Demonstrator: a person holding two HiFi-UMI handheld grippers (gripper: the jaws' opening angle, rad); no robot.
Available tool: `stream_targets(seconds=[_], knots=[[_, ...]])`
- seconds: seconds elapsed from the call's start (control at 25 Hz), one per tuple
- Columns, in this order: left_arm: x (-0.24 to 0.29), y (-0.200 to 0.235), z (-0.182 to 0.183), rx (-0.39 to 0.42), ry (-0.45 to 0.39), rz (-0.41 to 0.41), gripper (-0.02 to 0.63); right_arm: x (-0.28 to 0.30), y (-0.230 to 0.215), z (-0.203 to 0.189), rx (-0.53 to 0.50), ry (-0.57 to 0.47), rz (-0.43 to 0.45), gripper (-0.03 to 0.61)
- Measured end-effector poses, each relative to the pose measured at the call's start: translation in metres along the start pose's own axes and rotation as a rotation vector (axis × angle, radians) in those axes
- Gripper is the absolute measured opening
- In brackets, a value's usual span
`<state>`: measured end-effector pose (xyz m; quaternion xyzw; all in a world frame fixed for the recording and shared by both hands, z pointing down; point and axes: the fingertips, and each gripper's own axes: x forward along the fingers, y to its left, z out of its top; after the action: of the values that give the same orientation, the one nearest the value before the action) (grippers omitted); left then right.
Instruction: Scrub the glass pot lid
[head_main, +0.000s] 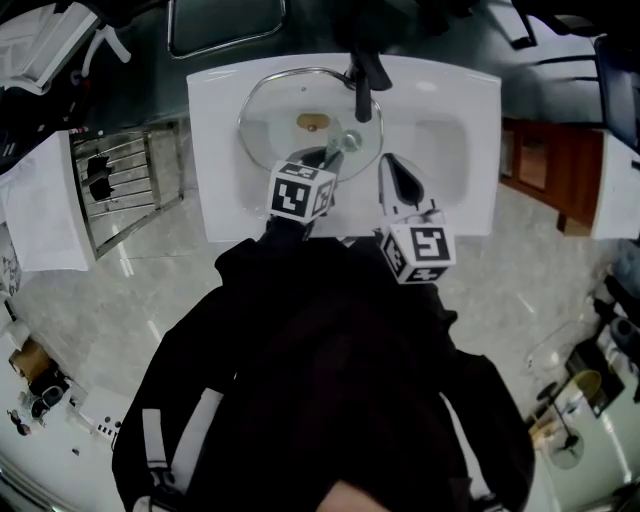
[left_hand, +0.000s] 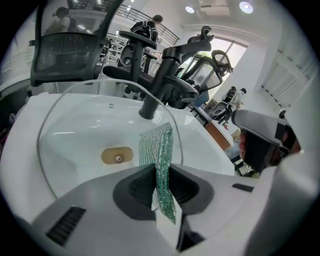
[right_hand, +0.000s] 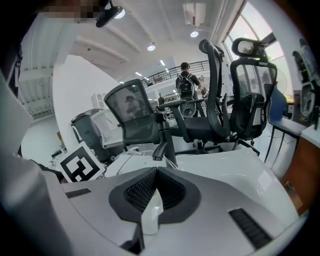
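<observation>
Filling the middle of the picture is the white sink, and everything is happening in or just over its bowl. The glass pot lid lies inside the bowl, its metal rim circling most of the basin. Through the glass you can see the brass drain at the bottom of the sink. The black faucet rises from the sink's far edge and reaches out over the lid.

At the sink's near edge is the left hand-held gripper, pointing into the bowl. Its jaws are clamped on a green mesh scrub pad, which sticks up between them. The pad is right at the lid's rim on the near right side of the bowl, though I can't tell if it's touching.

Just beside it, also at the sink's near edge, is the right hand-held gripper. Its jaws are pressed together with nothing between them, and it's aimed across the sink toward the faucet.
</observation>
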<state>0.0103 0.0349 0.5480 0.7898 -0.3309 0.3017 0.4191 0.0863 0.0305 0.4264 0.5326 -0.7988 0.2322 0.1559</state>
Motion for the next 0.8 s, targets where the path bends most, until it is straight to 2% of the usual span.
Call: stream_targets(seconds=[0.28, 0.56, 0.8], knots=[[-0.041, 0.051, -0.015, -0.056, -0.031, 0.115, 0.061, 0.012, 0.02, -0.002, -0.019, 0.017, 0.034, 0.003], [-0.075, 0.105, -0.047, -0.091, 0.03, 0.243, 0.061, 0.023, 0.039, -0.001, -0.04, 0.019, 0.07, 0.003], [-0.073, 0.123, -0.062, -0.129, 0.09, 0.256, 0.061, 0.028, 0.04, -0.005, -0.033, 0.035, 0.053, 0.003]])
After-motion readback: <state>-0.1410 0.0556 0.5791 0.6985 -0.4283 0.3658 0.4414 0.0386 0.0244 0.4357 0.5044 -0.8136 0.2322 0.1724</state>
